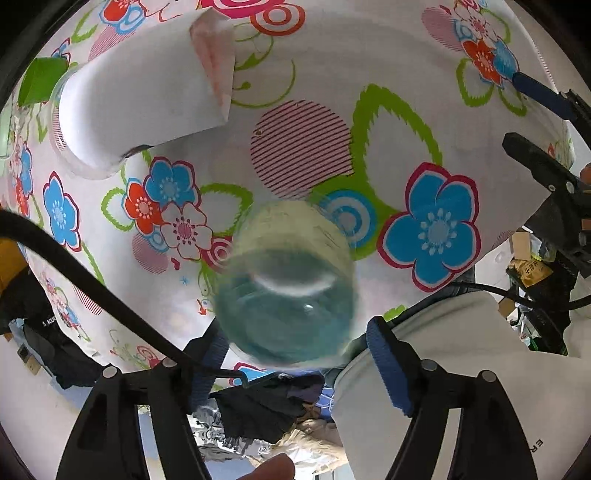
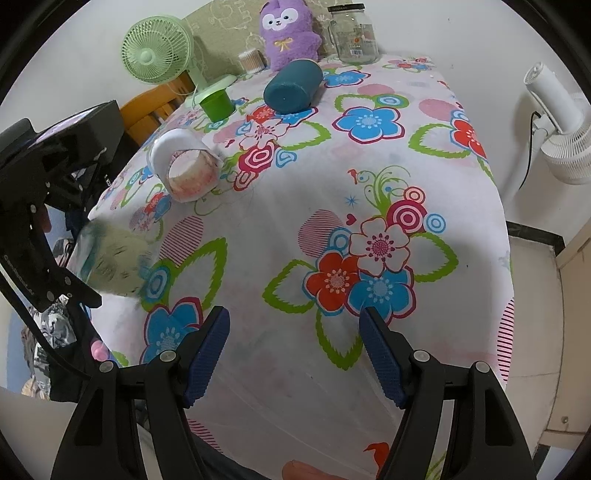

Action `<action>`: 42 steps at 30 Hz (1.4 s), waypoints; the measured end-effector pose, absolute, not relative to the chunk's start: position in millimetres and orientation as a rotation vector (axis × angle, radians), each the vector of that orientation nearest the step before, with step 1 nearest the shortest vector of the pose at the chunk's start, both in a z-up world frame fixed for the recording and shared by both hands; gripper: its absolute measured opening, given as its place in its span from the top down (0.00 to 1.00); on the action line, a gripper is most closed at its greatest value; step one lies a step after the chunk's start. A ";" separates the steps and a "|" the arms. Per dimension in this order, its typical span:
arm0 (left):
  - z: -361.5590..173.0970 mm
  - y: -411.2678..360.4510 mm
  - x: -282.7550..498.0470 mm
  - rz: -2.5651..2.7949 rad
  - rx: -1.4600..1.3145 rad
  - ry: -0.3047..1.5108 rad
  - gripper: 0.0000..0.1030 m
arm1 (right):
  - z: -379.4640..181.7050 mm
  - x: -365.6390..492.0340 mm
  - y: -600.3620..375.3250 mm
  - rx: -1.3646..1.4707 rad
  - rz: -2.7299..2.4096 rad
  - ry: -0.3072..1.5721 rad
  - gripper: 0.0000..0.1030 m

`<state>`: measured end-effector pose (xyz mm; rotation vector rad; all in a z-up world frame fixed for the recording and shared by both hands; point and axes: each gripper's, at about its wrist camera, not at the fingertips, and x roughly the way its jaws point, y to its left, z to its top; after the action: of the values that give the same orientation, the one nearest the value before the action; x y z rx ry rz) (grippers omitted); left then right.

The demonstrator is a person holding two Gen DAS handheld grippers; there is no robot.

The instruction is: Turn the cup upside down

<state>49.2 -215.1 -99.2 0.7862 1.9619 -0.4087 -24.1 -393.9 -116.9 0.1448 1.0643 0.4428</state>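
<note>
A clear, blue-green tinted cup sits between the pads of my left gripper, which is shut on it and holds it above the flowered tablecloth. The cup is blurred and tilted, its round end facing the camera. In the right wrist view the same cup shows blurred at the table's left edge, held by the left gripper. My right gripper is open and empty over the near part of the tablecloth.
A white mug lies on its side at the left. A dark teal cylinder lies further back. A green cup, green fan, purple plush and glass jar stand at the back. A white fan stands right of the table.
</note>
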 end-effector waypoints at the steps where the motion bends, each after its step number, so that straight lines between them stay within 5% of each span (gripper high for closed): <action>1: -98.1 -214.5 50.2 -0.412 0.782 1.956 0.23 | -117.1 -23.8 -393.4 0.144 0.442 1.065 0.27; 12: -76.9 -187.4 46.9 -0.431 0.713 1.828 0.20 | -103.1 -21.0 -372.2 0.088 0.469 1.043 0.27; 35: -6.9 -105.9 -15.4 -0.316 0.397 1.119 0.20 | -38.8 -33.7 -288.0 -0.052 0.469 0.873 0.27; 42: 4.1 -74.7 -42.1 -0.202 0.201 0.875 0.18 | -24.2 -49.9 -269.8 -0.053 0.406 0.777 0.16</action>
<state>-42.1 -74.7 4.1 0.2006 0.8750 -0.2024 -49.9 -269.8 -24.2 -0.0531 0.7766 0.4059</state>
